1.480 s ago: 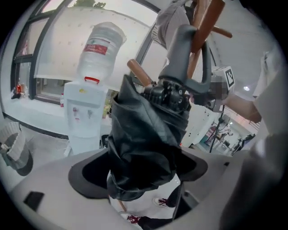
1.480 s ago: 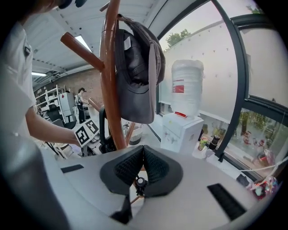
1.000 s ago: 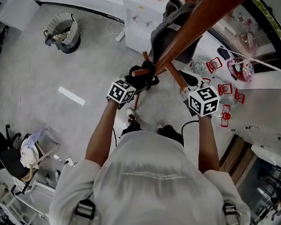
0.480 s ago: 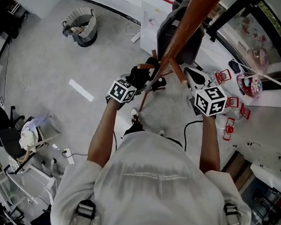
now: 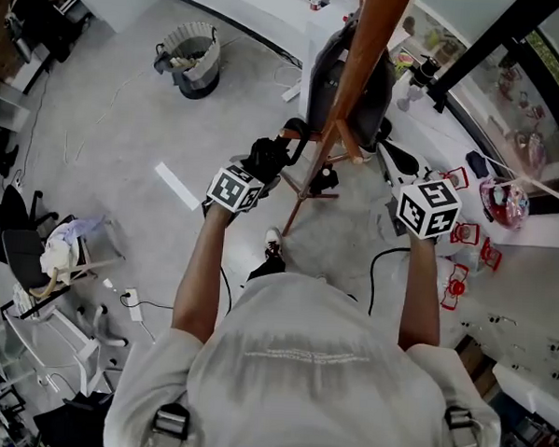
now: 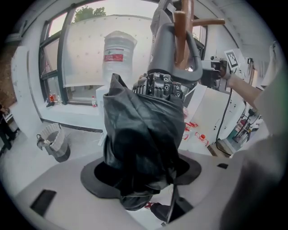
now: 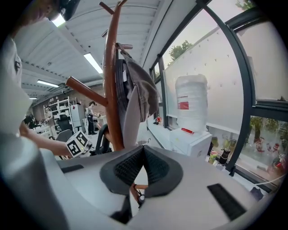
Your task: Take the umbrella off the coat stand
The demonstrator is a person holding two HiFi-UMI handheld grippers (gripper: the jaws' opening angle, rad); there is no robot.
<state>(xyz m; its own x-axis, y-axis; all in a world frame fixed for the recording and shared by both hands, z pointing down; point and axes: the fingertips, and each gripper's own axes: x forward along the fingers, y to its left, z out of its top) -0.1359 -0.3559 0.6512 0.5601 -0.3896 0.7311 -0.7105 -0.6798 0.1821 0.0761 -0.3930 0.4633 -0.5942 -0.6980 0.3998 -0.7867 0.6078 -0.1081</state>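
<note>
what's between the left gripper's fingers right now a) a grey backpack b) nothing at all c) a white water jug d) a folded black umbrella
d: in the left gripper view the left gripper has its fingers closing on the crumpled fabric of the folded black umbrella, which runs up to the brown wooden coat stand.

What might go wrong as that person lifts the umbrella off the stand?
1. The umbrella has its curved handle hooked around a wooden peg. A sideways pull may drag the coat stand over, and the right gripper, shut and empty, isn't steadying it.
2. The left gripper is closing on loose black fabric rather than anything rigid, so the umbrella might slip out.
</note>
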